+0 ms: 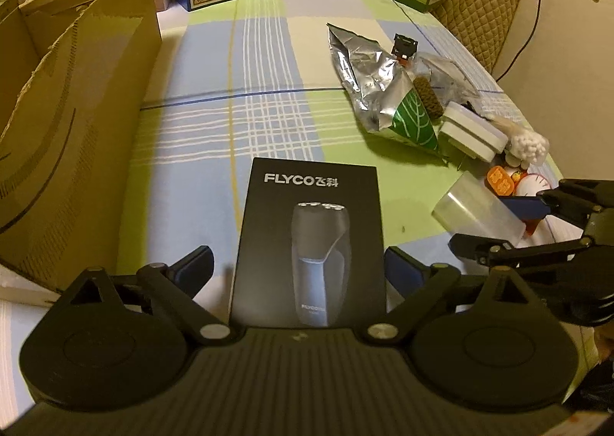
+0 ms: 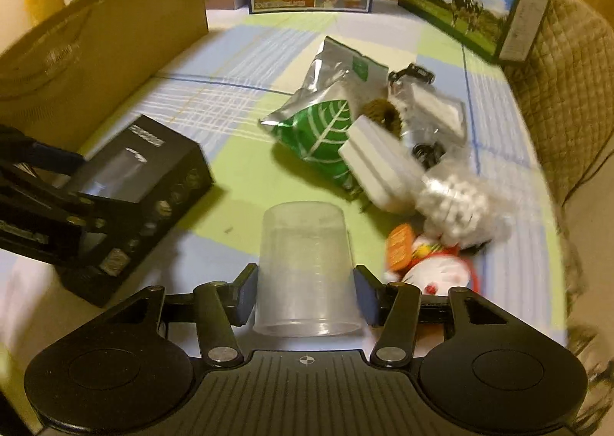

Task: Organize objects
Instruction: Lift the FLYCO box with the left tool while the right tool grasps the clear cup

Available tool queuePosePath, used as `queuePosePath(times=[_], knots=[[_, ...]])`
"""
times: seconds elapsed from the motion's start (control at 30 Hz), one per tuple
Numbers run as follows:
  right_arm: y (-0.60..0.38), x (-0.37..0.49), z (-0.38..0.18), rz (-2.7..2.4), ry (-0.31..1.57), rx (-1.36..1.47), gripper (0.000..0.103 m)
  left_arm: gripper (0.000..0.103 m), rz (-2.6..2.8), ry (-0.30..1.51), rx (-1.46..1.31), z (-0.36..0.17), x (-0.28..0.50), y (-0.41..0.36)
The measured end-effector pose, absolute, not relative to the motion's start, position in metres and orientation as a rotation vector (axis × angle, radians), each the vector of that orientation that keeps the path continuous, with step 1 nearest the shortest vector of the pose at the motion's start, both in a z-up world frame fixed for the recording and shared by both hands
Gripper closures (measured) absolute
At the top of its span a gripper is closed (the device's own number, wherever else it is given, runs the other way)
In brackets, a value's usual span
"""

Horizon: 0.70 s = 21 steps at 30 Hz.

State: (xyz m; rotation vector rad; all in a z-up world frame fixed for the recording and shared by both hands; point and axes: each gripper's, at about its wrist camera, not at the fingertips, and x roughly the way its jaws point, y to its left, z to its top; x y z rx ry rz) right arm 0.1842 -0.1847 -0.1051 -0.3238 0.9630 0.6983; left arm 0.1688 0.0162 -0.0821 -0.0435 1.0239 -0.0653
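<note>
Sorting had barely begun. Left gripper (image 1: pixel 299 263) stood wide around the shaver box (image 1: pixel 311 244), just beside the carton (image 1: pixel 76 121); right gripper (image 2: pixel 305 292) bracketed the cup (image 2: pixel 305 271), contact unclear; a pile (image 1: pixel 422 106) remained.

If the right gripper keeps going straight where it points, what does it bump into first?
Probably the clear plastic cup: it already lies between the right gripper fingers, which look right against its sides. Past the cup comes the green leaf bag, though how far beyond is hard to judge.
</note>
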Motion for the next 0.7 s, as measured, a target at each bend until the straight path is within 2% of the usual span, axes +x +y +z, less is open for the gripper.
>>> queuePosePath(times=[0.13,0.3,0.43,0.7], knots=[[-0.183,0.174,-0.105,0.699,0.965,-0.319,0.053,0.01,-0.094,1.023,-0.012,-0.083,0.171,0.015],[-0.181,0.172,-0.104,0.693,0.959,-0.325,0.053,0.016,-0.123,1.033,0.027,-0.086,0.176,0.01],[-0.181,0.169,-0.104,0.687,0.954,-0.335,0.053,0.026,-0.132,1.067,0.057,-0.095,0.18,0.006],[-0.197,0.155,-0.089,0.631,0.94,-0.256,0.053,0.027,-0.141,1.052,0.052,-0.087,0.165,0.009]])
